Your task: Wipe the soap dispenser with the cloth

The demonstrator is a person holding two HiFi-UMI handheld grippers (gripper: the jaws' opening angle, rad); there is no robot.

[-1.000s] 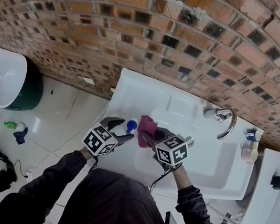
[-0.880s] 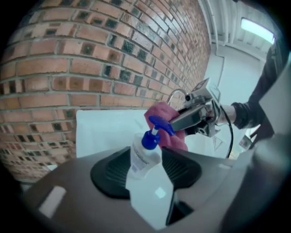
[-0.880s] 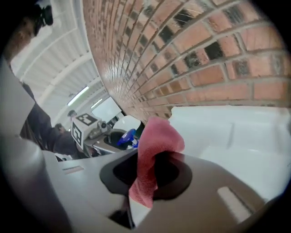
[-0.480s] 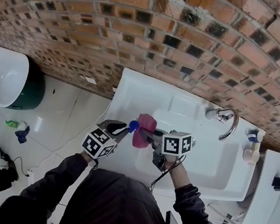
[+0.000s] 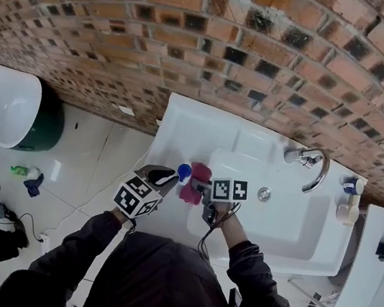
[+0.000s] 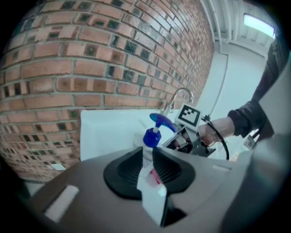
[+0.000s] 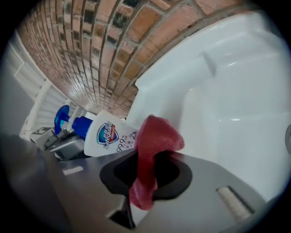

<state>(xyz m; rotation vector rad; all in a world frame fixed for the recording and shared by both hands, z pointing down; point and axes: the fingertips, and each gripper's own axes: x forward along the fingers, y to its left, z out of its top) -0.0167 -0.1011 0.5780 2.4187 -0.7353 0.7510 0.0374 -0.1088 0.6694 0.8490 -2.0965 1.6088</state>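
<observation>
While you hold the soap dispenser [image 6: 152, 136] in your left gripper [image 6: 146, 157], its two jaws sit close together and squeeze the white bottle just under the blue pump. The bottle is up in the air, tipped on its side, over the left front corner of the white sink [image 5: 182, 122]. The pump end points toward your left gripper, and the side with the label faces your right gripper [image 7: 146, 166].

Your right gripper pinches the red cloth [image 7: 152, 145] tight between its jaws. The cloth sticks out past the jaw tips in a soft fold, and that fold touches the side of the bottle. From above, your two grippers are very near each other, with the bottle and the cloth between them.

Behind the sink is a brick wall [image 5: 197, 33]. A curved silver tap [image 5: 310, 165] stands at the far right of the sink, well apart from the bottle.
</observation>
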